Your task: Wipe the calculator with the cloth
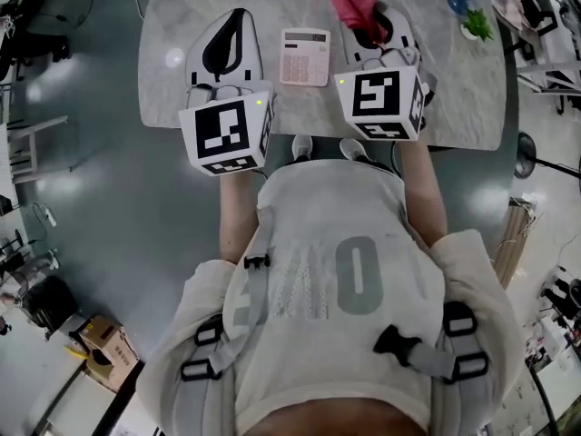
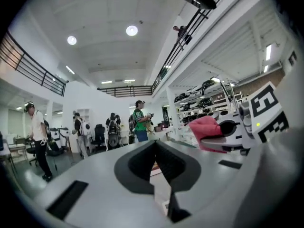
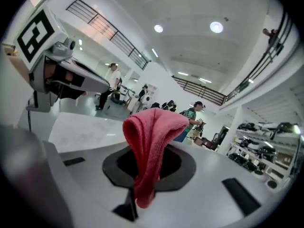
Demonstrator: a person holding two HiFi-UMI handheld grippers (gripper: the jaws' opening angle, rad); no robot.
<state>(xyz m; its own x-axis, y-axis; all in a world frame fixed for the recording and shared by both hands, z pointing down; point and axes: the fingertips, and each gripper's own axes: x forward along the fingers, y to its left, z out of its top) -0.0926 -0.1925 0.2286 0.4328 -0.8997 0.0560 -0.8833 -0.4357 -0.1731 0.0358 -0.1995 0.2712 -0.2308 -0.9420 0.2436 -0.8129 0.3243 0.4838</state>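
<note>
A pink-and-white calculator (image 1: 305,57) lies flat on the marble-grey table (image 1: 182,25), between my two grippers. My left gripper (image 1: 234,27) hovers to its left with its black jaws shut and nothing between them (image 2: 156,148). On the calculator's right, my right gripper (image 1: 374,27) is shut on a red-pink cloth (image 1: 352,3). In the right gripper view the cloth (image 3: 152,146) bulges above the jaws and hangs down in front of them. From the left gripper view, the cloth (image 2: 206,127) shows in the other gripper at right. Both grippers are held above the table.
A small potted plant (image 1: 474,27) and a blue object (image 1: 458,3) stand at the table's far right. The table's near edge runs just before my feet (image 1: 302,146). Several people (image 2: 139,120) stand far off in the hall, and shelving (image 2: 204,99) lines the right.
</note>
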